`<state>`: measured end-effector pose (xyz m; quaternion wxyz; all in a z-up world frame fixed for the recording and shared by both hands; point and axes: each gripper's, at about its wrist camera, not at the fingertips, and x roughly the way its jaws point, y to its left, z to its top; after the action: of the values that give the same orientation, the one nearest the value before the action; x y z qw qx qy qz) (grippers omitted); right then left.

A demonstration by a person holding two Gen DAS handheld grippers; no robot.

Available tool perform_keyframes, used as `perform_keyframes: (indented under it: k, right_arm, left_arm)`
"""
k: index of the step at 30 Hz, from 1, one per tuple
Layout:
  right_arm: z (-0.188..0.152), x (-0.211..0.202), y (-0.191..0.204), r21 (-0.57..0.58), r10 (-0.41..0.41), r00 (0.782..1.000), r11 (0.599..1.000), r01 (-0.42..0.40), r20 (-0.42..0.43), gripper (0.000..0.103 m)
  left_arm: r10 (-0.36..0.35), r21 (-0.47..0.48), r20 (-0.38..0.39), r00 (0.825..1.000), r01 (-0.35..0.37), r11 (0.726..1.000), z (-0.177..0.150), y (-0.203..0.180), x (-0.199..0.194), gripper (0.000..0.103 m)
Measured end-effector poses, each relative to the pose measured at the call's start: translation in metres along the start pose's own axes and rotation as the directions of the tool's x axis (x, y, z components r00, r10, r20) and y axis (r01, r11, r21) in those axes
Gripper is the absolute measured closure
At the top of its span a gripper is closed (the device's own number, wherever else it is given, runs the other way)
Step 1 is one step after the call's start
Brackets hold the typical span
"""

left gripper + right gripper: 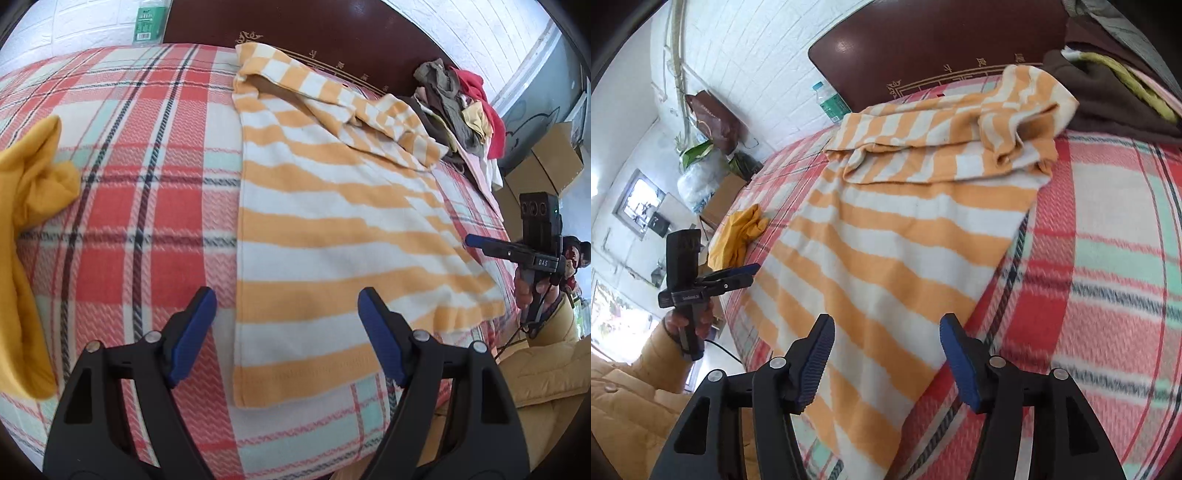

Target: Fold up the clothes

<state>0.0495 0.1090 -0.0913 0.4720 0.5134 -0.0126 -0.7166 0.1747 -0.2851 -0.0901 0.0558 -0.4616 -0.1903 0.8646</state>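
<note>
Left wrist view shows the left gripper (286,299) with its blue pads spread wide and nothing between them; it hangs over the near left corner of the striped garment (332,229). This orange-and-white garment lies flat on the plaid blanket (147,206), filling the middle of the picture. Its far end, toward 12 o'clock, is folded back on itself in a loose checkered band that runs toward 2 o'clock. A yellow cloth (29,206) is bunched at 9 o'clock, well apart from the striped garment. A pile of mixed clothes (458,107) sits at 2 o'clock, next to the dark headboard (314,33).

At 3 o'clock the right gripper (476,242) comes in from the edge, held by a hand (528,295) with a tan padded sleeve (546,373).

From the right wrist, the right gripper (886,325) is also released, its pads apart and empty, over the near edge of the striped garment (886,251). At 9 o'clock the left gripper (746,271) appears, and the yellow cloth (738,236) lies just behind it.
</note>
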Motion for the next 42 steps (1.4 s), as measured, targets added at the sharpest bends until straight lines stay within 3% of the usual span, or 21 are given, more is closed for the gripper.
perform_keyframes:
  k: [5,10,12,14,18,19,20,25,27,29,30,32,33,34,36,39,42]
  right_arm:
    - [-0.038,-0.012,-0.002,0.096,-0.008,1.000,0.995,0.007,0.006,0.029]
    - [-0.058,-0.017,0.006,0.125,0.010,1.000,0.992,-0.012,0.017,0.028]
    - [-0.062,-0.017,0.011,0.118,0.021,1.000,0.993,-0.022,0.015,0.028]
    - [-0.066,-0.016,0.015,0.118,0.034,0.999,0.992,-0.035,0.009,0.028]
    - [-0.070,-0.010,0.021,0.117,0.064,0.998,0.991,-0.064,0.007,0.028]
    - [-0.071,-0.009,0.020,0.123,0.074,0.997,0.990,-0.075,0.007,0.028]
    - [-0.072,-0.008,0.021,0.127,0.081,0.997,0.989,-0.082,0.008,0.028]
    - [-0.073,-0.005,0.022,0.134,0.097,0.995,0.986,-0.099,0.019,0.028]
    - [-0.074,-0.004,0.023,0.140,0.101,0.995,0.985,-0.103,0.026,0.028]
    - [-0.074,-0.003,0.023,0.146,0.103,0.994,0.984,-0.107,0.033,0.028]
    - [-0.074,-0.003,0.023,0.153,0.102,0.994,0.983,-0.107,0.040,0.029]
    - [-0.073,-0.001,0.023,0.170,0.098,0.994,0.980,-0.106,0.051,0.038]
    - [-0.073,0.001,0.022,0.175,0.097,0.994,0.979,-0.104,0.046,0.050]
    - [-0.073,0.003,0.022,0.179,0.096,0.995,0.979,-0.101,0.038,0.071]
    - [-0.072,0.004,0.022,0.173,0.093,0.995,0.980,-0.098,0.038,0.091]
    - [-0.069,-0.002,0.026,0.155,0.123,0.990,0.979,-0.133,0.068,0.093]
    - [-0.066,-0.012,0.029,0.137,0.168,0.979,0.974,-0.183,0.113,0.094]
  left_arm:
    - [-0.067,0.024,-0.031,0.997,0.068,0.997,-0.008,-0.007,0.000,0.020]
    - [-0.131,0.047,-0.078,0.988,0.135,0.990,-0.014,-0.015,0.000,0.020]
    - [-0.168,0.032,-0.094,0.981,0.172,0.985,-0.015,-0.016,0.000,0.031]
    - [-0.210,-0.013,-0.121,0.970,0.210,0.978,-0.016,-0.012,0.002,0.065]
    - [-0.228,-0.073,-0.117,0.967,0.220,0.973,-0.017,-0.003,0.001,0.065]
    - [-0.241,-0.088,-0.112,0.964,0.232,0.969,-0.017,-0.001,-0.001,0.061]
    - [-0.244,-0.097,-0.111,0.963,0.234,0.967,-0.017,0.000,-0.001,0.047]
    - [-0.237,-0.085,-0.117,0.965,0.228,0.970,-0.015,-0.007,0.004,0.040]
    - [-0.226,-0.080,-0.124,0.966,0.218,0.973,-0.013,-0.011,0.007,0.048]
    - [-0.208,-0.083,-0.149,0.967,0.197,0.977,-0.012,-0.012,0.011,0.084]
    - [-0.199,-0.083,-0.157,0.967,0.188,0.979,-0.012,-0.012,0.013,0.084]
    - [-0.186,-0.084,-0.164,0.969,0.174,0.981,-0.012,-0.013,0.014,0.086]
    - [-0.190,-0.090,-0.162,0.968,0.178,0.980,-0.012,-0.013,0.012,0.086]
    - [-0.205,-0.102,-0.154,0.967,0.191,0.976,-0.011,-0.012,0.010,0.087]
    - [-0.243,-0.115,-0.135,0.961,0.228,0.967,-0.010,-0.011,0.001,0.087]
    - [-0.299,-0.128,-0.105,0.948,0.285,0.950,-0.010,-0.010,-0.013,0.087]
    - [-0.299,-0.125,-0.112,0.948,0.285,0.950,-0.011,-0.008,-0.011,0.087]
